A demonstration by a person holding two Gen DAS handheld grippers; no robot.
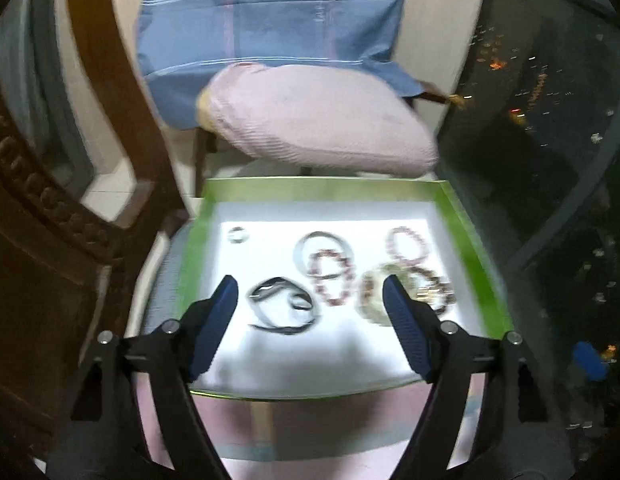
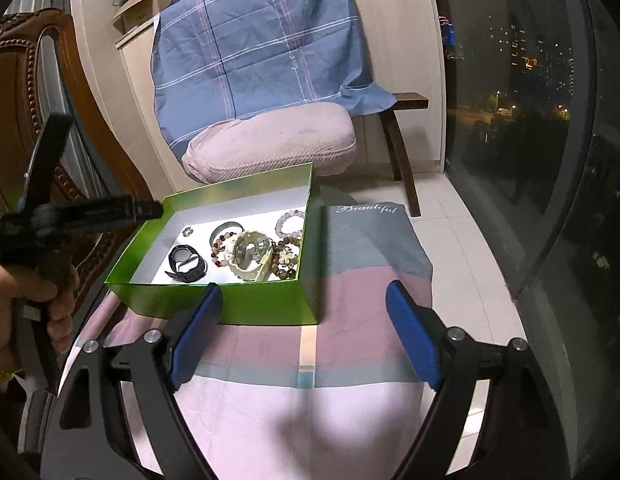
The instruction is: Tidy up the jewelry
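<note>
A green box with a white floor holds the jewelry: a black watch, a cream watch, bead bracelets, a metal bangle and a small ring. In the left wrist view the box lies below my left gripper, which is open and empty above the black watch, with bead bracelets beyond it. My right gripper is open and empty over the cloth, just in front of the box. The left tool shows at the left, held by a hand.
The box stands on a pink and grey cloth over a small table. A pink cushion and blue plaid cover sit on a bench behind. A carved wooden chair is at left, a glass window at right.
</note>
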